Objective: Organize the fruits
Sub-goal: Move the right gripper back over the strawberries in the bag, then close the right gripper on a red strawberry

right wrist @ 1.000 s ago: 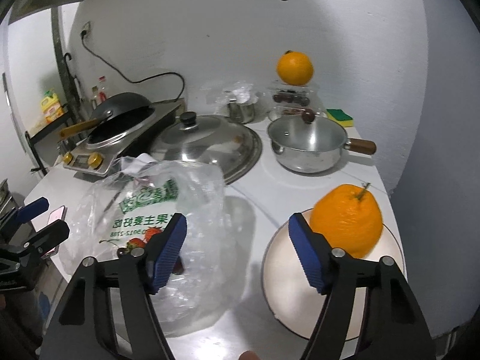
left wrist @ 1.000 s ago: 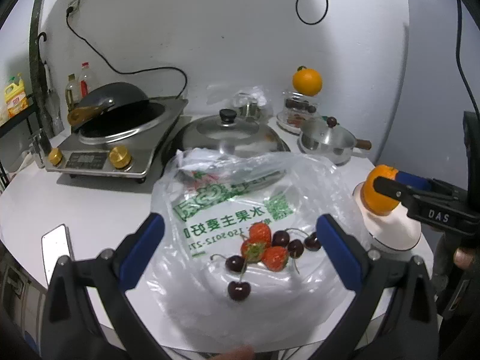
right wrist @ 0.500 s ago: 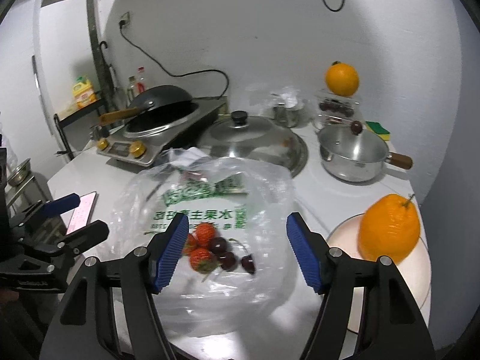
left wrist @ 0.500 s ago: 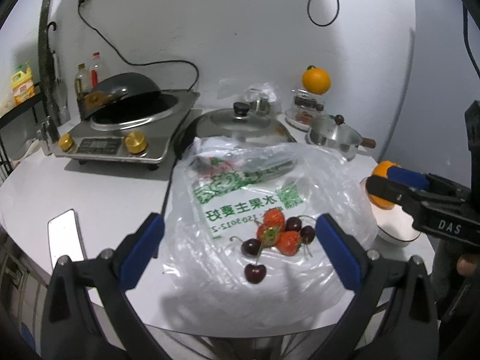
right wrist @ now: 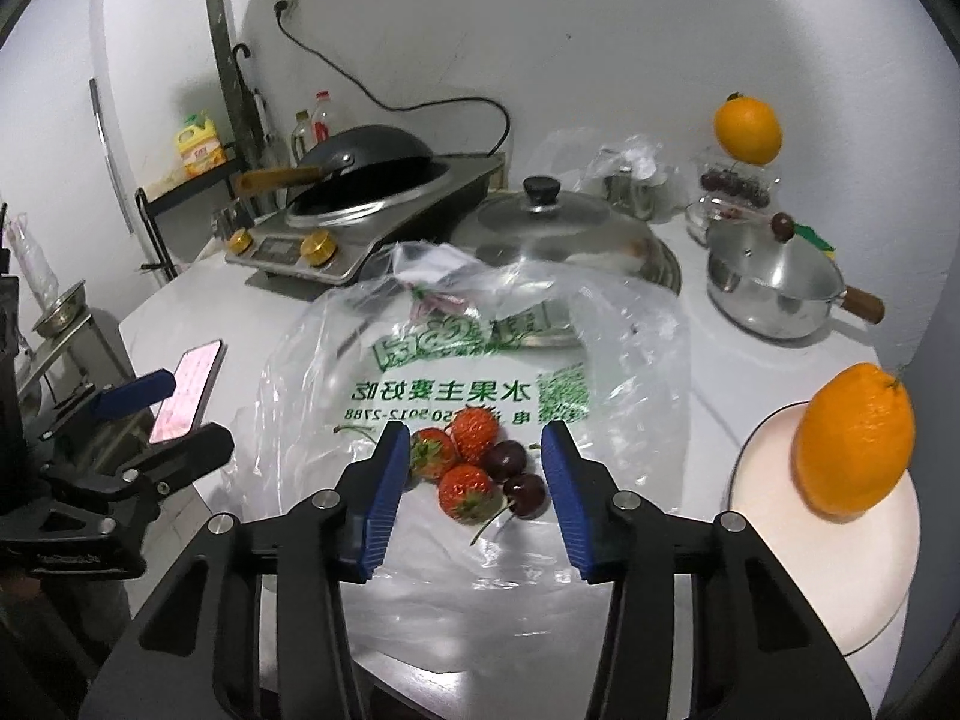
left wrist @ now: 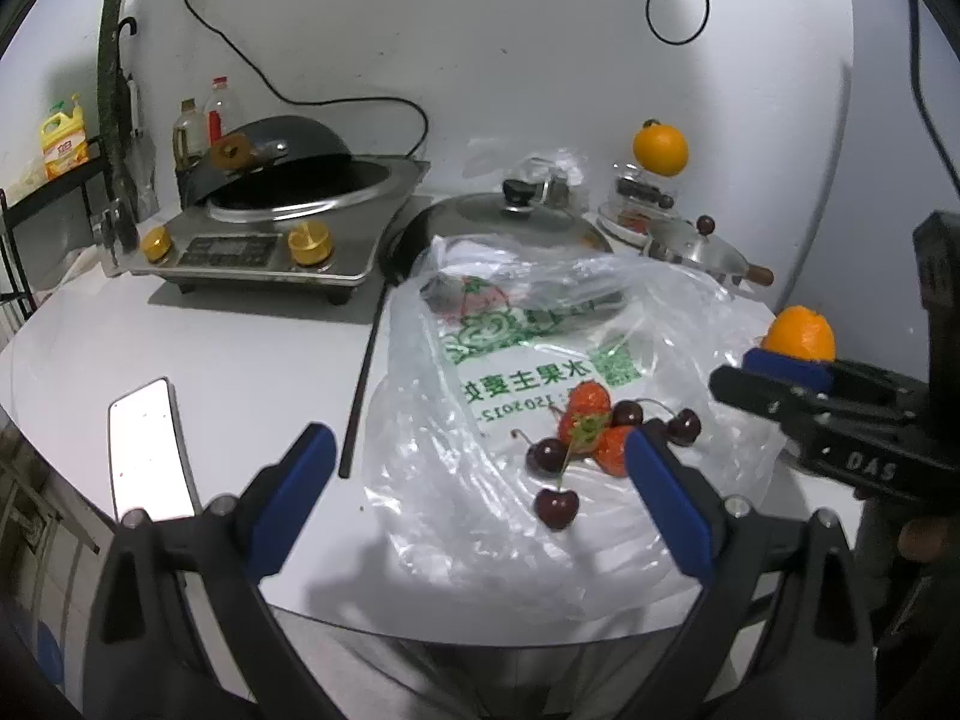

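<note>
Fingers of my left gripper [left wrist: 474, 483] stand wide apart with nothing between the blue pads, low over the near edge of the white table [left wrist: 240, 360]. From this left wrist view the clear plastic bag [left wrist: 540, 360] with green print lies just ahead and to the right, and strawberries [left wrist: 591, 402] and dark cherries [left wrist: 555, 507] sit bunched on it. My right finger pad overlaps the strawberry cluster in the picture; whether it touches I cannot tell. At the far right edge my right gripper [left wrist: 780, 384] shows from the side, an orange [left wrist: 801, 336] behind it.

From the right wrist view, my right gripper [right wrist: 474, 492] is spread moderately, empty, its pads framing the strawberries [right wrist: 468, 483] and cherries [right wrist: 525, 495] on the bag [right wrist: 480, 360]. An orange [right wrist: 855, 441] rests on the white plate [right wrist: 840, 570] at right, well apart from the bag. My left gripper [right wrist: 138, 420] shows at the left edge, near a phone [right wrist: 186, 390].
</note>
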Tool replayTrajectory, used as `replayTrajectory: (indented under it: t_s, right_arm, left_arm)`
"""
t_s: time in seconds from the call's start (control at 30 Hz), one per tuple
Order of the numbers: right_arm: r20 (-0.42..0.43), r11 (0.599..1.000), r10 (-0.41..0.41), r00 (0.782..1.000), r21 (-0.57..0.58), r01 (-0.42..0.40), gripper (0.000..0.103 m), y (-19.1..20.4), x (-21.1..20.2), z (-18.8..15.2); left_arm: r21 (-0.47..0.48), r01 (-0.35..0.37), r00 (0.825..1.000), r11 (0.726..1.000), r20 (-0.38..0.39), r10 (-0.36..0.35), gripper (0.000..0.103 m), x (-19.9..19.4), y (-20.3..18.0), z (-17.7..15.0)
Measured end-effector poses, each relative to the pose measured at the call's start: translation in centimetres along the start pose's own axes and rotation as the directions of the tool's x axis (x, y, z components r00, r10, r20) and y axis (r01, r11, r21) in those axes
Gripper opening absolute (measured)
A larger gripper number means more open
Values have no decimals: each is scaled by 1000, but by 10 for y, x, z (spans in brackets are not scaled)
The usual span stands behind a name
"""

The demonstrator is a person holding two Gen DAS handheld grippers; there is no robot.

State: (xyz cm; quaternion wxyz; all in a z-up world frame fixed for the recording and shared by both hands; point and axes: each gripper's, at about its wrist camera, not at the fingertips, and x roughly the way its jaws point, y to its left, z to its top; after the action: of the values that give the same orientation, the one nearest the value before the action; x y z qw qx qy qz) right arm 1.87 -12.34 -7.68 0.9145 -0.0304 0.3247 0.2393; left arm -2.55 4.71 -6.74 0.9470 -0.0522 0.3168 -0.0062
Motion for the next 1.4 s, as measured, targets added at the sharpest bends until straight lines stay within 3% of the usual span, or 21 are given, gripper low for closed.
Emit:
replayTrajectory:
  t_s: [0.17, 0.6, 1.4]
  right_arm:
    - [-28, 1000, 9, 1000, -7, -10, 42, 2, 12, -6]
    - [-116, 999, 22, 993, -44, -27, 42, 7, 44, -19]
    - [-183, 995, -12, 983, -99, -7, 42, 13, 84, -24]
  left_arm:
    - [5, -6, 1000, 1000, -13, 6, 98, 6, 1, -2]
    - [15, 19, 998, 1000, -61, -18, 98, 26, -5, -7]
    - [-14, 21, 994, 1000, -104, -23, 98, 50, 10, -12]
